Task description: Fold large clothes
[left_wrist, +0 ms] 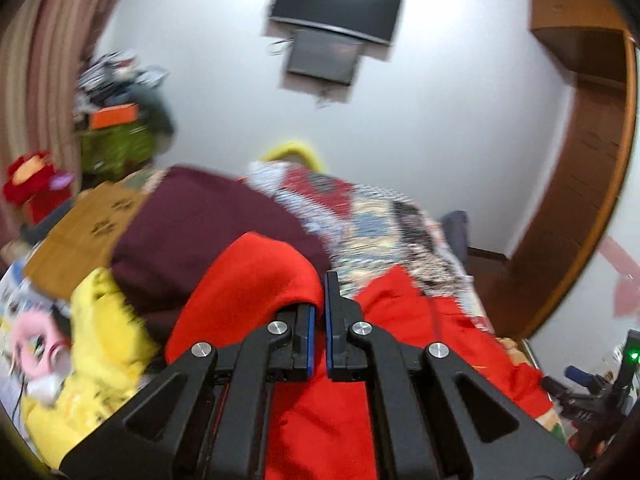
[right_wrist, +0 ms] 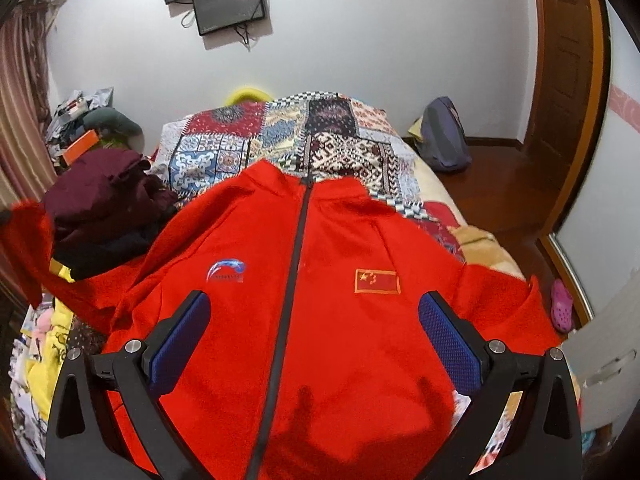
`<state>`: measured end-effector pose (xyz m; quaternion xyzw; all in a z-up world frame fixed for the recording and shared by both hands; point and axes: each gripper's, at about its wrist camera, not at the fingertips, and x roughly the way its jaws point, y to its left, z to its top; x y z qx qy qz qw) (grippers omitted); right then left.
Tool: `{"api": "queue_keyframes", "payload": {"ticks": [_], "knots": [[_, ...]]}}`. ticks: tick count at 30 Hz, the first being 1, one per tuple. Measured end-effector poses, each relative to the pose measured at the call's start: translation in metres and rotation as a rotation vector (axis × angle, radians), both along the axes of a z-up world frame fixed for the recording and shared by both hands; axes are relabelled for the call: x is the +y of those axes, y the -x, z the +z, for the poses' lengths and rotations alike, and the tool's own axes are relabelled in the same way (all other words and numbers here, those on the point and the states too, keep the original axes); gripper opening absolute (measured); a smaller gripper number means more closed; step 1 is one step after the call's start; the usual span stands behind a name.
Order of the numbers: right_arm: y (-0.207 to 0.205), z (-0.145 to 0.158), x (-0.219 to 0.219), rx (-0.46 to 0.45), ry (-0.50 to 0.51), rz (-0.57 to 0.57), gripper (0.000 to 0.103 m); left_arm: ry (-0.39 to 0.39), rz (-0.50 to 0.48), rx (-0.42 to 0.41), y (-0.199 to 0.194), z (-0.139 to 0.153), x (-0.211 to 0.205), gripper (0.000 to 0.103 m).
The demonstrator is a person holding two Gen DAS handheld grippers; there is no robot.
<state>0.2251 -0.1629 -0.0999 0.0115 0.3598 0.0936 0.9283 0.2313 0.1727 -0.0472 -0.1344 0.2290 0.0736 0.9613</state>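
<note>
Pinching soft red fleece jacket (left_wrist: 256, 280), left claw (left_wrist: 318, 312), right claw (right_wrist: 314, 312) spread wide

both wrist views low over bed, facing wall tv (left_wrist: 336, 0), sharing red jacket (right_wrist: 320, 320)

Bright red zip-front fleece jacket (right_wrist: 340, 320) fills centre of right wrist view: dark grey zipper (right_wrist: 294, 280) down middle, blue-white swirl logo (right_wrist: 226, 271) at frame-left chest, red flag patch w/ yellow stars and yellow border (right_wrist: 377, 281) at frame-right chest. Upper centre: patchwork quilt (right_wrist: 280, 136), blocks of red, blue, white, black, geometric prints. Left: dark maroon crumpled garment (right_wrist: 104, 200). Lower left: yellow soft cloth (right_wrist: 44, 364). Gripper pads (right_wrist: 180, 344) blue mesh on black frames. Far right: pink clog (right_wrist: 561, 306).
</note>
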Motion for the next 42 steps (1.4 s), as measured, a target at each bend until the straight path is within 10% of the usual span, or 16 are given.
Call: {"api": "queue_keyframes", "payload": {"ticks": [10, 27, 32, 42], "knots": [[-0.016, -0.002, -0.034, 0.007, 0.030, -0.022, 0.103, -0.080, -0.292, 0.085, -0.102, 0.003, -0.133, 0.002], [-0.025, -0.046, -0.103, 0.145, 0.065, -0.119, 0.103, -0.172, -0.673, 0.563, -0.143, -0.162, -0.293, 0.004], [-0.020, -0.053, -0.104, 0.177, 0.087, -0.108, 0.103, -0.222, -0.709, 0.620, -0.124, -0.169, -0.297, 0.048], [-0.018, -0.046, -0.073, 0.162, 0.102, -0.002, 0.103, -0.238, -0.613, 0.453, -0.076, -0.101, -0.215, 0.072]]}}
